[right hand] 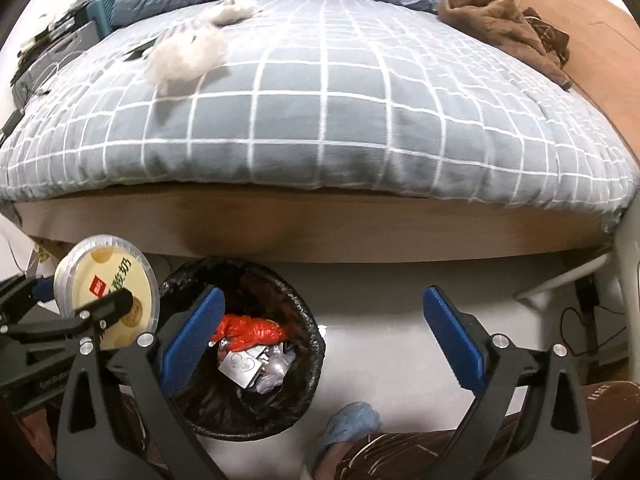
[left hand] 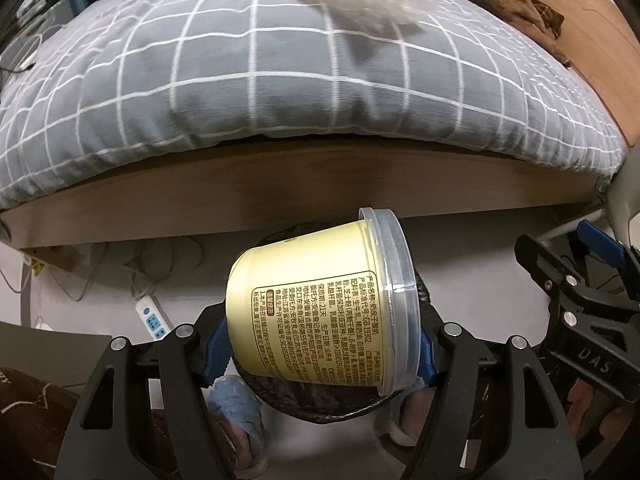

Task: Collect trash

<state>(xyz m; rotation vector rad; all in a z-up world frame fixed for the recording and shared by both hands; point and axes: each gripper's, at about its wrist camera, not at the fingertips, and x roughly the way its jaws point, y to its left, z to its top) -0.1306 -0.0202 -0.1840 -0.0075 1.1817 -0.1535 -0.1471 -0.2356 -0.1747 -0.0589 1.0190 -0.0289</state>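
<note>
My left gripper is shut on a pale yellow yogurt cup with a clear lid, held on its side just above the black-lined trash bin. In the right wrist view the cup shows at the left, beside the bin, which holds red plastic and foil wrappers. My right gripper is open and empty, over the bin's right edge and the floor. White crumpled wrapping lies on the bed; it also shows, blurred, in the left wrist view.
A bed with a grey checked quilt and wooden frame fills the background. A brown garment lies at its far right. A white power strip and cables lie on the floor at left. My slippered foot is beside the bin.
</note>
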